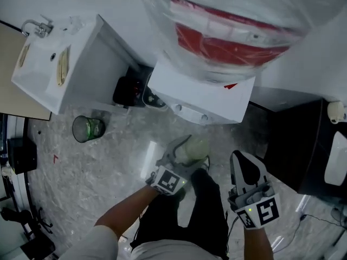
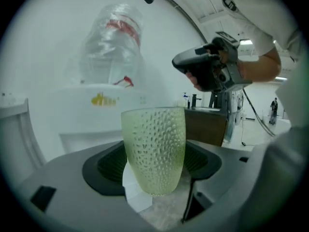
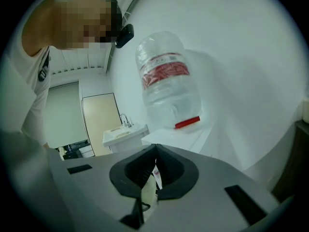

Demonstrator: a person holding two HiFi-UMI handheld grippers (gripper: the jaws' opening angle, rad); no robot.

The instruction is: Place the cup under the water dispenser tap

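The cup (image 1: 193,149) is pale green with little bumps all over. It stands upright between the jaws of the left tongs (image 1: 188,154), and both pads squeeze its sides. In the left gripper view the floor shows under its bottom.

In the head view the dispenser (image 1: 200,93) is at 12 o'clock from the cup, near but not touching. The cup is in front of the taps (image 1: 190,112), not under them. A big clear bottle (image 1: 233,31) with a red label sits on top of the dispenser.

The right tongs (image 3: 154,150) are at 4 o'clock from the cup, just beside it. Their jaws are pressed together, tip to tip.

A green glass (image 1: 88,129) stands on the floor at 10 o'clock, well apart. Past it is a white sink (image 1: 49,64). A black box (image 1: 127,91) sits at 11 o'clock, between the sink and the dispenser. A dark cabinet (image 1: 303,145) is at 3 o'clock.

The floor (image 1: 97,172) is grey, shiny stone. The wall (image 3: 241,57) is white, and there is a tan door (image 3: 99,124).
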